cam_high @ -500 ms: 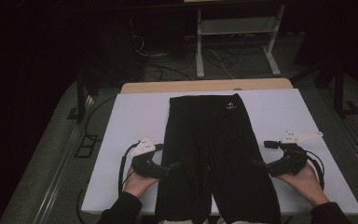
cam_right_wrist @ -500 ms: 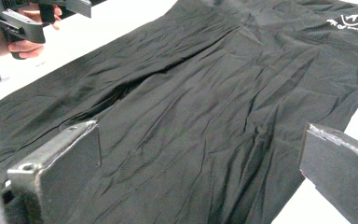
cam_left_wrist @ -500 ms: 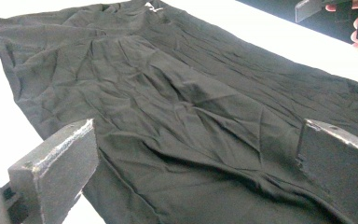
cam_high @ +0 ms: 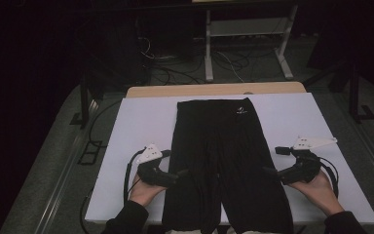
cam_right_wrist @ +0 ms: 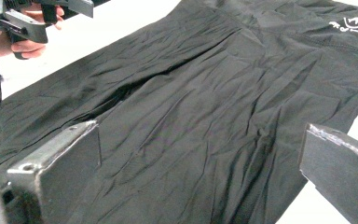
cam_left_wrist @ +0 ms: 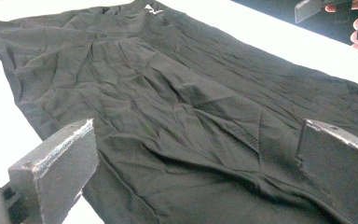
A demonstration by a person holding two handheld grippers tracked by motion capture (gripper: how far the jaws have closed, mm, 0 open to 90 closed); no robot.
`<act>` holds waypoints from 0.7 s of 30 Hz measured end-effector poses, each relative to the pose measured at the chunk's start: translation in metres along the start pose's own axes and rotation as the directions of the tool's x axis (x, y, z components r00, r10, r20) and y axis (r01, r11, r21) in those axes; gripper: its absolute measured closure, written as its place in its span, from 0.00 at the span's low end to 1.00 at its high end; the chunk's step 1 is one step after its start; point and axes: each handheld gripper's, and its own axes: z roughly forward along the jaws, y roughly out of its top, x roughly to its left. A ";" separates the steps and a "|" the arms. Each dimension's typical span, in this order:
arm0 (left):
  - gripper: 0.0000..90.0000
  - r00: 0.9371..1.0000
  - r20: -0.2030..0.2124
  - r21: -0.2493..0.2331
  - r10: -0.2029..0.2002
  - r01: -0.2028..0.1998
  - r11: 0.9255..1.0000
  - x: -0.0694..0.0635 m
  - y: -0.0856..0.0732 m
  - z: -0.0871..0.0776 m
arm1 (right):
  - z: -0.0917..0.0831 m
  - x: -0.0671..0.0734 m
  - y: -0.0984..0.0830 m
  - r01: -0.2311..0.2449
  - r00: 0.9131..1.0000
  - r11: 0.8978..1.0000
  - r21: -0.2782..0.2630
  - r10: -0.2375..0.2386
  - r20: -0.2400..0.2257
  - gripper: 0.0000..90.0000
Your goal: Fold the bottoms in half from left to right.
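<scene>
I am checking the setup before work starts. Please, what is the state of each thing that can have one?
Black trousers: spread flat on the white table, creased, waistband at the far end, not held.
Left tool: open, at the trousers' left edge.
Right tool: open, at the trousers' right edge.

Black shorts lie flat on the white table, centre of frame, waistband toward the top, small white logo at upper right of the garment, leg hems at the bottom edge. Left gripper at lower left, tips at the shorts' left edge. Right gripper at lower right, tips at the right edge. Both jaws wide, nothing clamped.
</scene>
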 end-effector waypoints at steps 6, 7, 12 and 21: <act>0.00 1.000 -0.015 0.008 -0.004 0.004 1.000 0.000 -0.001 -0.001 | 0.003 0.002 0.003 0.005 1.000 1.000 0.013 -0.004 -0.007 0.00; 0.00 1.000 -0.016 0.006 -0.005 0.005 1.000 0.000 -0.001 -0.002 | 0.003 0.002 0.004 0.010 1.000 1.000 0.015 -0.010 -0.007 0.00; 0.00 1.000 -0.027 -0.007 -0.014 0.014 1.000 0.001 -0.001 -0.007 | 0.004 0.004 0.008 0.020 1.000 1.000 0.020 -0.020 -0.008 0.00; 0.00 0.999 -0.037 -0.011 -0.021 0.020 1.000 0.004 -0.002 -0.010 | 0.010 0.006 0.015 0.037 0.999 0.998 0.055 -0.037 0.000 0.00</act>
